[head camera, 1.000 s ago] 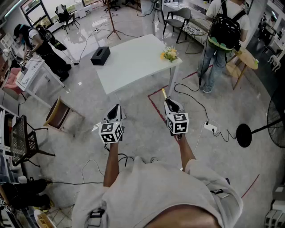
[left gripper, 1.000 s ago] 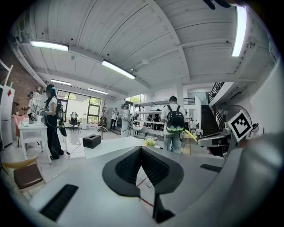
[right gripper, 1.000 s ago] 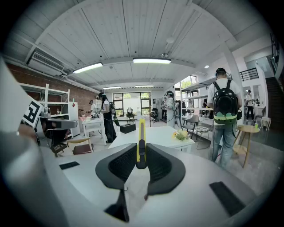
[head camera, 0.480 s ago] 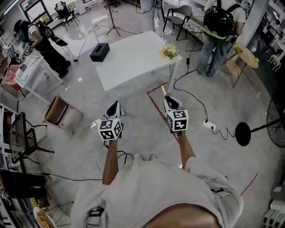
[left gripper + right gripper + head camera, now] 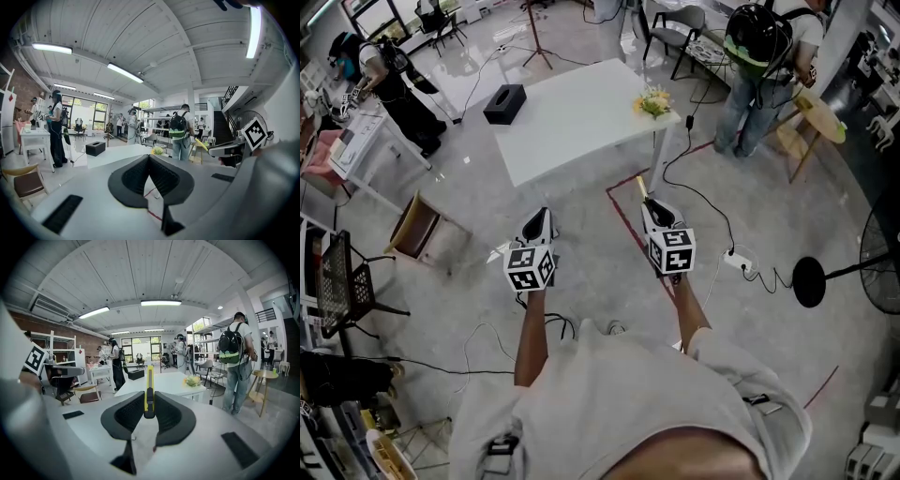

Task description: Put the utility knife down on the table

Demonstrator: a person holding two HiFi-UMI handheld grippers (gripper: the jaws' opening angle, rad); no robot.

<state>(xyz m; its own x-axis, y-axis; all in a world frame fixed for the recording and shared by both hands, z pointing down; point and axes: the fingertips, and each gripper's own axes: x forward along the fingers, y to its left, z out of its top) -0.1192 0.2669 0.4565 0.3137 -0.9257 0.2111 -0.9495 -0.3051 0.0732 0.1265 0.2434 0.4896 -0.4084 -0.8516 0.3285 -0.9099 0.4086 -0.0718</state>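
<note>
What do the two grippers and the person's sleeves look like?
The left gripper and right gripper have white bodies, black ribbed pads and a cube of black-and-white square markers each. The person wears a light grey short-sleeved shirt.

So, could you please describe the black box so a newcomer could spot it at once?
Start at the white table standing alone on the grey floor. In the head view, the black box sits at its left end. Unlike the yellow flowers at the right end, it is dark, rectangular, with an opening in its top.
</note>
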